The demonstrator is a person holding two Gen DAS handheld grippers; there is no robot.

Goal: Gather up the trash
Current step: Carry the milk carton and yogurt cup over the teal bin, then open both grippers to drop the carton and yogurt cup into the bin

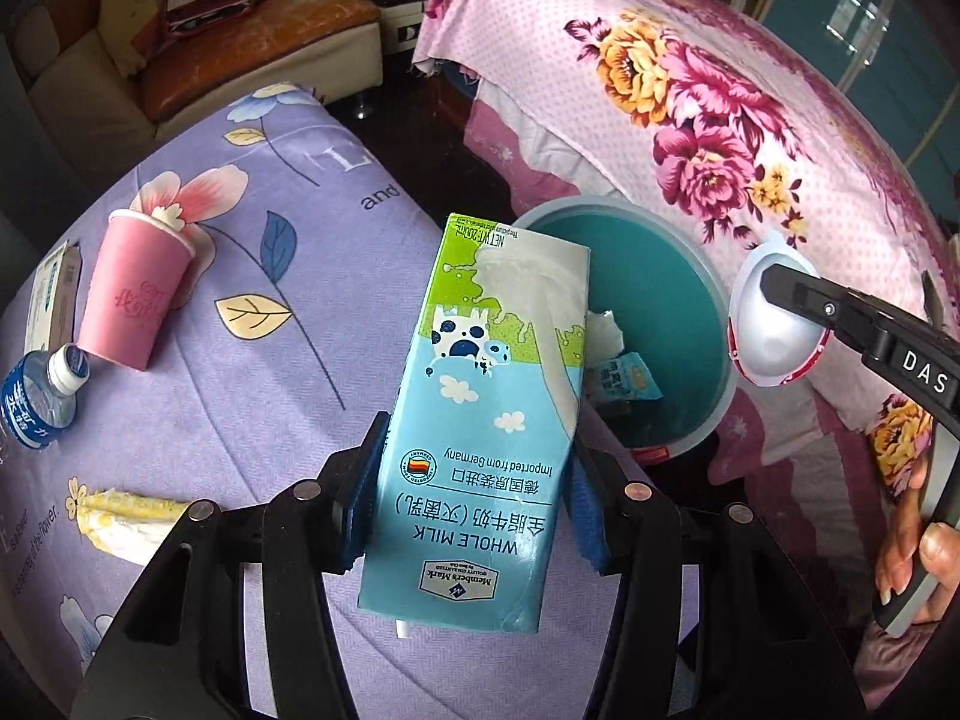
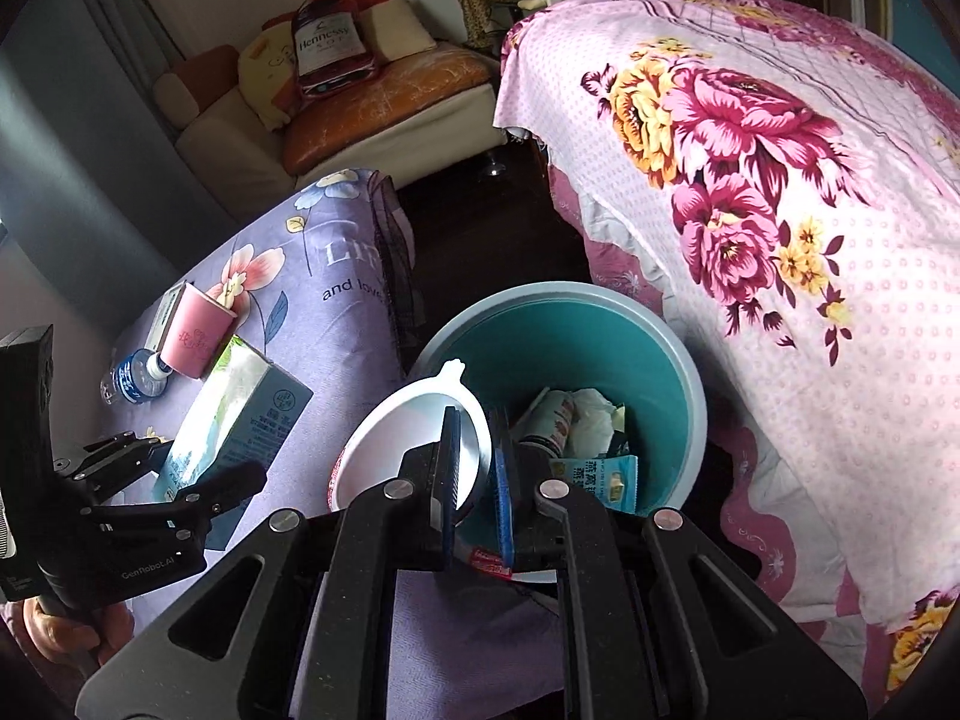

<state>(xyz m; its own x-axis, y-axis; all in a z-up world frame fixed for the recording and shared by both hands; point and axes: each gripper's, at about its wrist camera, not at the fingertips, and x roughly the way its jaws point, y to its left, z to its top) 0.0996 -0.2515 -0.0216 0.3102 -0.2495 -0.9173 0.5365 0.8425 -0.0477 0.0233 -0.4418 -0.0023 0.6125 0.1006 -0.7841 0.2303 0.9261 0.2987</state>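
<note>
left gripper [image 1: 474, 510]: clamped on the milk carton [image 1: 480, 420] — over the purple bedspread [image 1: 288, 312], beside the teal bin [image 1: 672, 324]
right gripper [image 2: 477, 474]: pinching the white bowl's [image 2: 408, 438] rim — at the bin's edge

The milk carton [image 1: 480, 420] hid part of the teal bin [image 1: 666, 312], a box [image 1: 51, 300] was cut off at the left edge, and the pink cup's [image 1: 135, 294] print stayed unreadable.
</note>
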